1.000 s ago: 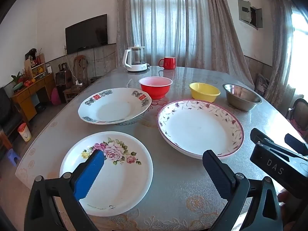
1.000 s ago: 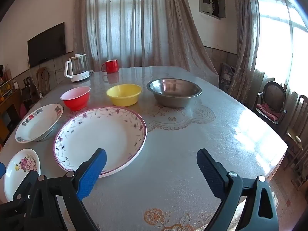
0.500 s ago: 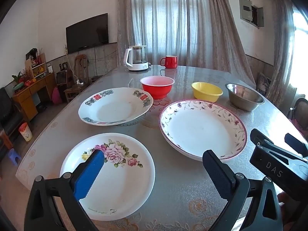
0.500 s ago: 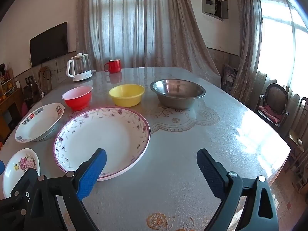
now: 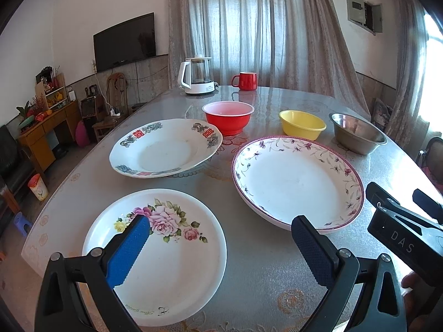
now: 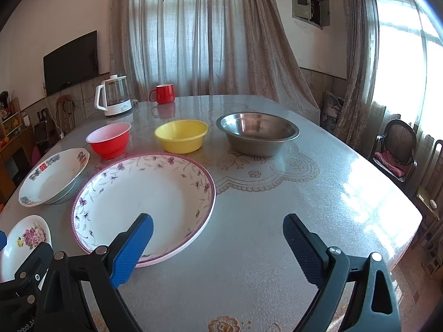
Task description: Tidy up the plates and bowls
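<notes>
Three plates lie on the table: a rose-patterned plate (image 5: 166,260) nearest, a red-and-blue rimmed plate (image 5: 163,149) behind it, and a large purple-flowered plate (image 5: 296,182) to the right. Behind them stand a red bowl (image 5: 228,116), a yellow bowl (image 5: 301,124) and a steel bowl (image 5: 357,135). My left gripper (image 5: 221,238) is open and empty above the rose plate's right edge. My right gripper (image 6: 217,238) is open and empty above the near right edge of the large plate (image 6: 144,202). The bowls show in the right wrist view: red bowl (image 6: 109,139), yellow bowl (image 6: 181,135), steel bowl (image 6: 257,132).
A white kettle (image 5: 196,76) and a red mug (image 5: 246,80) stand at the table's far edge. The table's right edge (image 6: 409,215) drops to chairs (image 6: 396,149). Cabinets and a TV (image 5: 124,41) line the left wall.
Both grippers have moved slightly forward and up over the table; the plates and bowls sit a little lower in both views. Nothing was gripped or moved.
</notes>
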Motion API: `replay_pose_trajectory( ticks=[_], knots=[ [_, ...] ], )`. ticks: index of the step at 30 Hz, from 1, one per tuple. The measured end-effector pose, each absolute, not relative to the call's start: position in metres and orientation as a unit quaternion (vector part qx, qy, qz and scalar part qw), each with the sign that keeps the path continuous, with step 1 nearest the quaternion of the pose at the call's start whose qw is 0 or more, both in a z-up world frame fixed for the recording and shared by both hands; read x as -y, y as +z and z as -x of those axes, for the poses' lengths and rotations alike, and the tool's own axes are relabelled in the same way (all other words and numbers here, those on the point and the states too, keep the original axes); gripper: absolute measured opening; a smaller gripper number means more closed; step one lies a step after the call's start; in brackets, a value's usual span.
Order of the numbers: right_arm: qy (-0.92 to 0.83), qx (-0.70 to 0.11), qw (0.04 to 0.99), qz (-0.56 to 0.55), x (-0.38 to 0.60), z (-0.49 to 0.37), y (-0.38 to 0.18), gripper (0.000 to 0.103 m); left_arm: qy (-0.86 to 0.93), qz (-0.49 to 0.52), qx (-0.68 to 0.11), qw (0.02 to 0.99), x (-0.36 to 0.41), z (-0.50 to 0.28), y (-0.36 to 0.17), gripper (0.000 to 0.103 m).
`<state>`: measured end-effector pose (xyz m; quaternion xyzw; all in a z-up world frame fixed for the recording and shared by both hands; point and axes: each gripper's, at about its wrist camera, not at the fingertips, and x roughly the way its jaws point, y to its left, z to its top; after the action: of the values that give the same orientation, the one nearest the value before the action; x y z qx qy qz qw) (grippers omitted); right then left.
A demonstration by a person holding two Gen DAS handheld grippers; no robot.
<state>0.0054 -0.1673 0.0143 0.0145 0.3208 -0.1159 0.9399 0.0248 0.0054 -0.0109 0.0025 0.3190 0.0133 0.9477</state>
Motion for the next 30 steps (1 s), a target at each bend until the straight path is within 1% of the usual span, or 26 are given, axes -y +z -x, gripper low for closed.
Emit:
replay_pose_trajectory(
  ticks=[30],
  knots=[
    [-0.113, -0.322, 0.940, -0.020, 0.1707, -0.0088, 0.0162, 0.096, 0.003, 0.000, -0.316, 0.949, -0.0030, -0.0270, -0.0027, 0.103]
  ],
)
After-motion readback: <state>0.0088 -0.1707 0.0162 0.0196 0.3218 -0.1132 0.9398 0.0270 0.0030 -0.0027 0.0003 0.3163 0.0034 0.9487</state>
